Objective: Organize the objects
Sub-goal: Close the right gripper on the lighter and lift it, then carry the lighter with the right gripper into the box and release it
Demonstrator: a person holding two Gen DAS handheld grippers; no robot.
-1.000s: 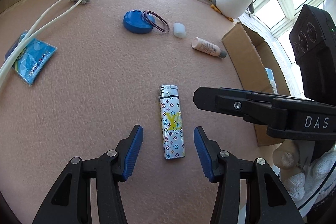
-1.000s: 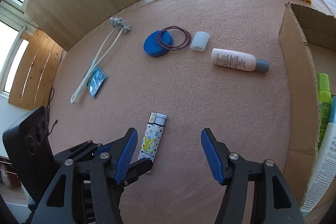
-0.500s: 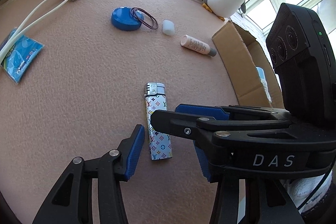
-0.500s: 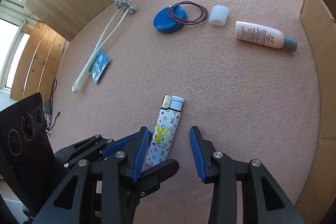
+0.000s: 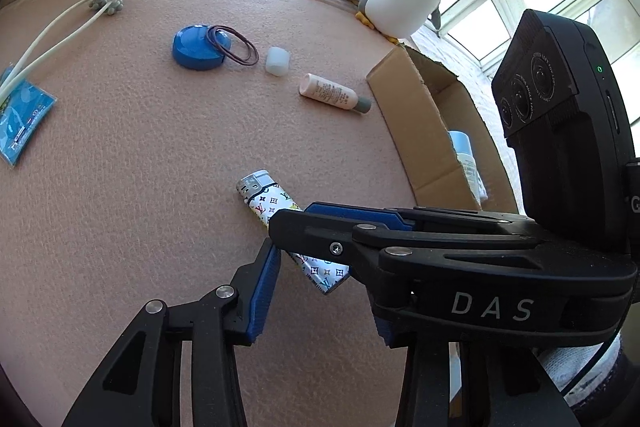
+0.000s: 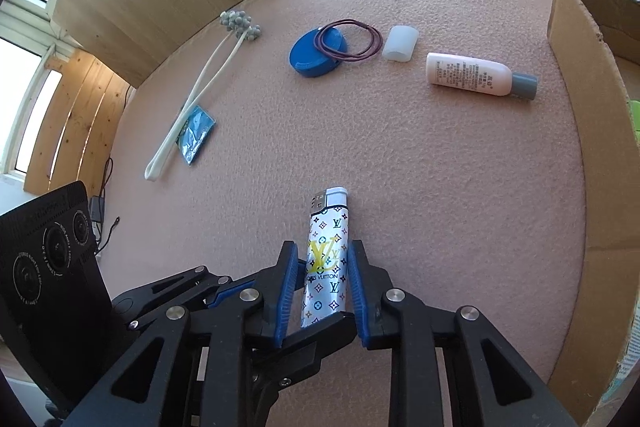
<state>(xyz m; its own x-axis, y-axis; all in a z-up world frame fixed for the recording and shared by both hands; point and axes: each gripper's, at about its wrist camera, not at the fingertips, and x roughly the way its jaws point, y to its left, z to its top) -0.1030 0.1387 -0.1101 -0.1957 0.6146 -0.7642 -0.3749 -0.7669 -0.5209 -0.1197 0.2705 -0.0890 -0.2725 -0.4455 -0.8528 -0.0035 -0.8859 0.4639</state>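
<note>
Right gripper (image 6: 320,287): I've closed it on the lighter (image 6: 325,259); a second ago its blue pads stood wide apart, now they press both long sides of the lower body.
Lighter: lies on the pink table (image 6: 440,167), metal head toward 12 o'clock in the right view; whether it has lifted off I cannot tell.
Left gripper (image 5: 320,291): released, holding nothing; the right gripper has crossed in front of it, covering its far pad.
Box (image 5: 424,131): open cardboard, at 2 o'clock from the lighter in the left view, bottles already inside.
Remaining: pink bottle (image 6: 476,75), white cap (image 6: 400,43), blue lid (image 6: 316,53), hair ties (image 6: 352,41).
Meaning: grasp looks secured, so I judge the carry to the box comes next.
</note>
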